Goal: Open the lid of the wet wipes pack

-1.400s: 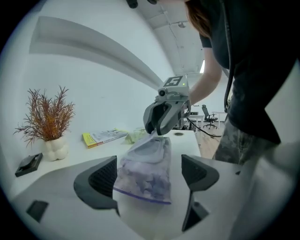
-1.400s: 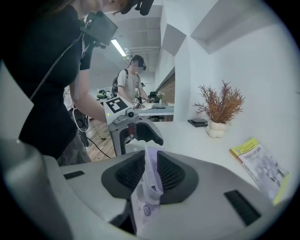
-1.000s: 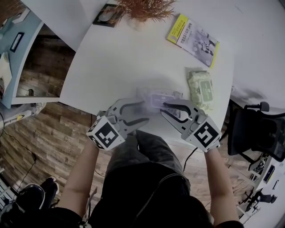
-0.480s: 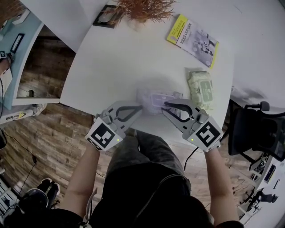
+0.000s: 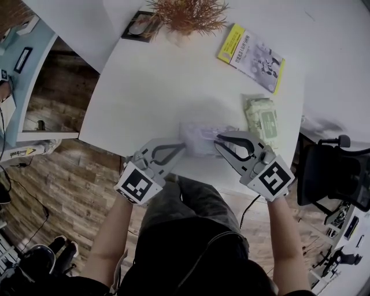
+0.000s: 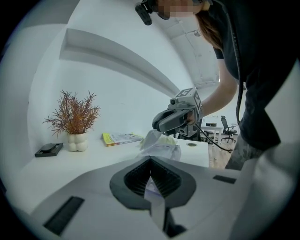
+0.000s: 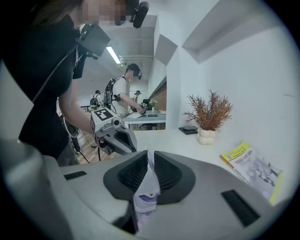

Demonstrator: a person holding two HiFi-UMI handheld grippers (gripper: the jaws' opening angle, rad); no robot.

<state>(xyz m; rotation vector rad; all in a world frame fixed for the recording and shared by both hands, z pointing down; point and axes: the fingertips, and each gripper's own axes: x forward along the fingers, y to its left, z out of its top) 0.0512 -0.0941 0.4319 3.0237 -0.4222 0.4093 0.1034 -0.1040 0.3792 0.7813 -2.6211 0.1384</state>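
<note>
Nearest the person, at the near edge of the white table (image 5: pixel 156 87), both tools are meeting on the wet wipes pack (image 5: pixel 199 134). The pack is sitting just inside that edge, with little table between it and the drop to the wood floor (image 5: pixel 63 173).

The left tool (image 5: pixel 181 148) is coming in from the left. Its jaws are pressed fully together, pinching a thin edge of the pack's film. The right tool (image 5: pixel 218 140) is coming in from the right. Its jaws have just been closing and are now gripping an upstanding fold of the pack, purple print showing below the pads. The two tools are facing each other across the pack, tips near but apart.

Just right of the pack, and a little farther in, a green wipes pack (image 5: pixel 261 115) is lying flat near the right tool's outer side and close to the table's right edge. An office chair (image 5: pixel 332 173) is standing off that right side.

Beyond the pack, the middle of the table is lying bare, giving open room ahead and to the left.

Farther on, a yellow-edged booklet (image 5: pixel 250 51) is lying at the far right. A dried plant (image 5: pixel 188 14) and a dark tray (image 5: pixel 140 24) are sitting along the far edge, well apart from the tools.
</note>
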